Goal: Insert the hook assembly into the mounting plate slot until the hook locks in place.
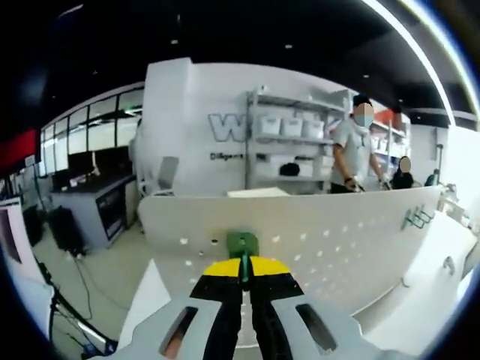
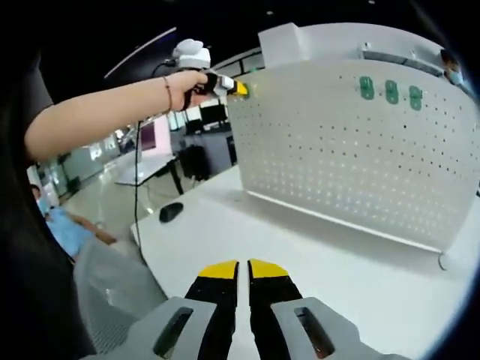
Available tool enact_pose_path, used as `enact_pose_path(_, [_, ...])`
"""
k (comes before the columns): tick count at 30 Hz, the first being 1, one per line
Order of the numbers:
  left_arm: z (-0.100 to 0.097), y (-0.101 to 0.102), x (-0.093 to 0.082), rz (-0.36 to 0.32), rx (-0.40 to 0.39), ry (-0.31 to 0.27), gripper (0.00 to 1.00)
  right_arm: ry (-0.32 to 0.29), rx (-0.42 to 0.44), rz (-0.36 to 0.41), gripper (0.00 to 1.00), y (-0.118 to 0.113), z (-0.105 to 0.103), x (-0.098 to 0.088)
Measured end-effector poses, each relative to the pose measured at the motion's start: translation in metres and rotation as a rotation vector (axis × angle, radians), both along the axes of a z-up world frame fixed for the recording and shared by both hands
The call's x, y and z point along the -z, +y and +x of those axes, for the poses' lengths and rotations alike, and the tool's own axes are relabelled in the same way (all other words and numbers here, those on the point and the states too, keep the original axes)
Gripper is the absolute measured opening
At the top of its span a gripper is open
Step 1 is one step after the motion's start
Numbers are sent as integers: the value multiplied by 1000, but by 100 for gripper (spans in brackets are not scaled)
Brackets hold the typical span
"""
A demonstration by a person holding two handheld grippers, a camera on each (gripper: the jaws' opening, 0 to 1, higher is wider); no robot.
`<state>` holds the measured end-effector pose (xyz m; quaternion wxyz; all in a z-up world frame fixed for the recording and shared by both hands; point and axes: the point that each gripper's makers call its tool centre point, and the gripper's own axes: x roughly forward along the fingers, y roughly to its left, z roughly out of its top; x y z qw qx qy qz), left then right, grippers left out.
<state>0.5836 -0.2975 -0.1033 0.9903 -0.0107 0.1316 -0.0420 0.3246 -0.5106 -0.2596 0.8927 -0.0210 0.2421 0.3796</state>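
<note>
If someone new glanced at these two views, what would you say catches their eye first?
Probably the large white perforated pegboard panel standing upright on the white table, with three green plastic hooks in a row near its top. Next, the left gripper, shut on a small green hook piece at the panel's top edge. The right gripper hangs shut over the table, holding nothing.
</note>
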Motion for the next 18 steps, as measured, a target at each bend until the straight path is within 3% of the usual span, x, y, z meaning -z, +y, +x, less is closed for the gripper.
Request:
enact_pose_path(14, [2,-20,-3,-7,19,-11,1,0,10,10,3,-1,1,-1])
enact_pose_path(18, [5,-22,1,-8,25,10,1,0,8,10,3,-2,0,-1])
